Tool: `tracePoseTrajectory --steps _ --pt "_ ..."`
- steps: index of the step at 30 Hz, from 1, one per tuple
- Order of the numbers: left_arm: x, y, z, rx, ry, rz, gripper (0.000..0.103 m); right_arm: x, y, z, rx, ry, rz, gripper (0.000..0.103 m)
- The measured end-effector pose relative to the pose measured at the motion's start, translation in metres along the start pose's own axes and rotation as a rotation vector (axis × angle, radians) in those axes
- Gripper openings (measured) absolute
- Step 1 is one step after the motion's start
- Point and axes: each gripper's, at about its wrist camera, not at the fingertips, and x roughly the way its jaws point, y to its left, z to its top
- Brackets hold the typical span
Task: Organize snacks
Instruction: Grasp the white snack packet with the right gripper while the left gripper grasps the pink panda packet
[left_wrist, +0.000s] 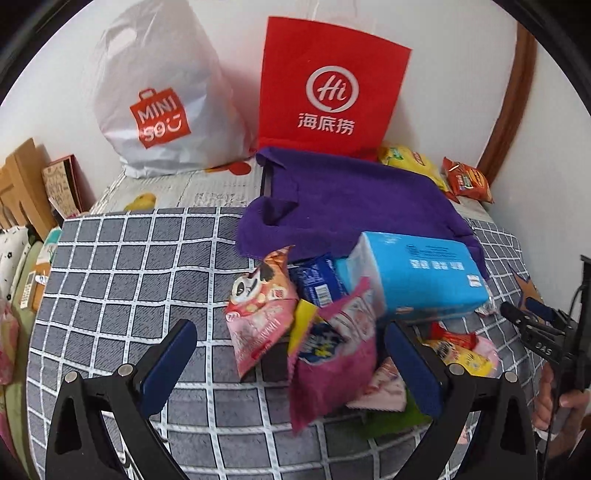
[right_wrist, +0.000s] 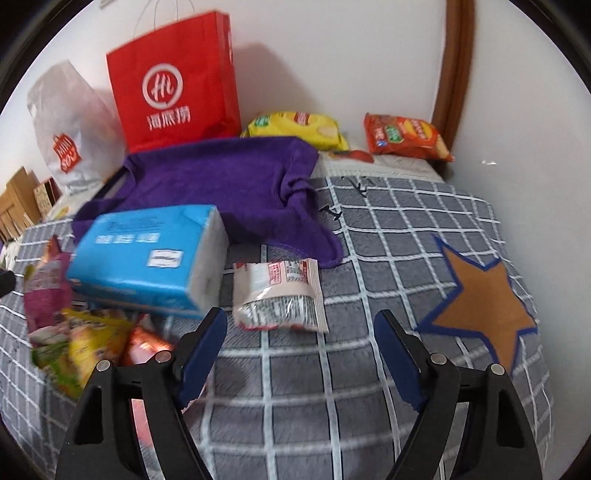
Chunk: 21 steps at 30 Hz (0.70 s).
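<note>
A heap of snack packets lies on the grey checked blanket (left_wrist: 122, 280): a pink panda packet (left_wrist: 258, 314), a magenta packet (left_wrist: 332, 369) and a dark blue biscuit packet (left_wrist: 317, 280). A light blue tissue pack (left_wrist: 417, 273) rests on the heap. My left gripper (left_wrist: 290, 326) hangs open over the heap, its pads wide of the packets on both sides. My right gripper (right_wrist: 301, 315) is open too, with nothing between its fingers. A white and red packet (right_wrist: 280, 295) lies just ahead of its fingertips, and the tissue pack (right_wrist: 147, 254) is to its left.
A purple cloth (right_wrist: 221, 177) covers something behind the heap. A red paper bag (left_wrist: 328, 85) and a white plastic bag (left_wrist: 159, 99) stand against the wall. Yellow chips (right_wrist: 295, 125) and red chips (right_wrist: 406, 136) lie at the back right. A star patch (right_wrist: 480, 295) marks the blanket's right side.
</note>
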Motion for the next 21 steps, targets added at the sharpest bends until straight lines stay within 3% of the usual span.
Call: tracePoseTrajectory --steps 12,17,20,21 --pt "0.029 0.022 0.016 -0.064 0.017 -0.005 0.102 0.052 0.006 0.008 -0.057 0.075 0.099 0.082" --pt "0.031 0.025 0.017 -0.062 0.019 0.002 0.102 0.060 0.015 0.011 -0.102 0.052 0.082 0.084" --pt "0.031 0.028 0.016 -0.060 0.021 0.016 0.102 0.053 0.018 0.008 -0.130 0.024 0.109 0.060" --pt "0.031 0.030 0.015 -0.061 0.023 0.019 0.102 0.051 0.018 0.007 -0.135 0.023 0.114 0.057"
